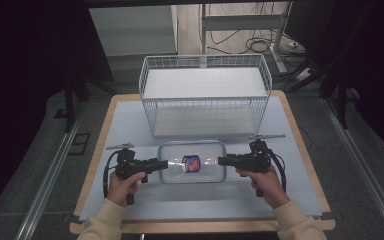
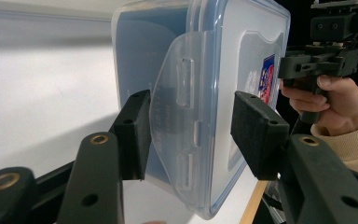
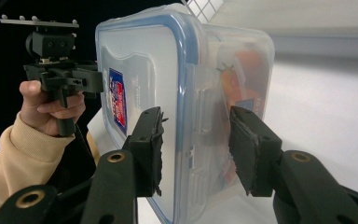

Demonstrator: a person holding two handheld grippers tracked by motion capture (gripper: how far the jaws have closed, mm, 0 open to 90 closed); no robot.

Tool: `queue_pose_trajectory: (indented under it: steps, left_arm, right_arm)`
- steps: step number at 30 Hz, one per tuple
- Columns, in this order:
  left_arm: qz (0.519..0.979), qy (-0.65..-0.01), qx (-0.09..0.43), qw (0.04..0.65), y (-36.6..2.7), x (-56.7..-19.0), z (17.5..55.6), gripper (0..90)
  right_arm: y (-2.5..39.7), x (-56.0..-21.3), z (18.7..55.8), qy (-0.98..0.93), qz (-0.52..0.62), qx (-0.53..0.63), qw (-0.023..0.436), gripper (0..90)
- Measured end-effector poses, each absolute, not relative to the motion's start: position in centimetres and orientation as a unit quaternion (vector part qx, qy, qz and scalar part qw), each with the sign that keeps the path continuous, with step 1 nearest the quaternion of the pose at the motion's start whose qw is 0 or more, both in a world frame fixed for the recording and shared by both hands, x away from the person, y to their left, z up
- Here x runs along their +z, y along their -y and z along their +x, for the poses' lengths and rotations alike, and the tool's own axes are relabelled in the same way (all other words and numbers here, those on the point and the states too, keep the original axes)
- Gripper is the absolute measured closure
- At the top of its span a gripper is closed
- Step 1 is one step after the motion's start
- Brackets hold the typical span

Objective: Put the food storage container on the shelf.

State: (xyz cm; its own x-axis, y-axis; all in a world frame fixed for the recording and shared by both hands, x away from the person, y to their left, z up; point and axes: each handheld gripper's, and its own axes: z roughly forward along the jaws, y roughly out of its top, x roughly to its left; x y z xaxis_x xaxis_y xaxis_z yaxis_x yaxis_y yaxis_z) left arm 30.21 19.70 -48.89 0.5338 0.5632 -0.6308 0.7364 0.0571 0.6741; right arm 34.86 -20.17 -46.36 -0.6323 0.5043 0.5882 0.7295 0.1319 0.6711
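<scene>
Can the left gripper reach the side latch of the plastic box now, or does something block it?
Probably yes: the left gripper is open with the latch of the box between its jaws, nothing blocking.

A wooden-edged table [image 1: 300,135], seemingly covered by a pale sheet, bears a wire basket [image 1: 205,97] and lidded plastic container [image 1: 192,162].

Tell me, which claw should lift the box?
Neither alone, probably. The left claw and right claw sit open at opposite ends of the box, each straddling a latch, so both look equally placed.
</scene>
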Motion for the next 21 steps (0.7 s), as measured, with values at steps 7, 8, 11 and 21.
queue_pose_trajectory:
  steps: [7, 8, 11, 21]
  left_arm:
    - [0.683, -0.469, -0.07, 0.556, -19.2, -47.5, 30.8, 49.4]
    - [0.682, -0.468, -0.069, 0.558, -19.1, -47.2, 30.9, 49.4]
    - [0.684, -0.463, -0.062, 0.56, -18.9, -46.2, 31.2, 49.5]
    - [0.689, -0.45, -0.041, 0.567, -18.7, -43.3, 31.8, 49.5]
  right_arm:
    - [20.8, -44.7, 35.2, 0.744, -0.407, -0.521, 0.093, 56.1]
    - [20.8, -44.7, 35.2, 0.744, -0.407, -0.521, 0.093, 56.1]
    - [20.9, -43.9, 35.4, 0.744, -0.404, -0.525, 0.086, 56.0]
    - [21.2, -41.5, 35.8, 0.739, -0.392, -0.543, 0.071, 55.9]
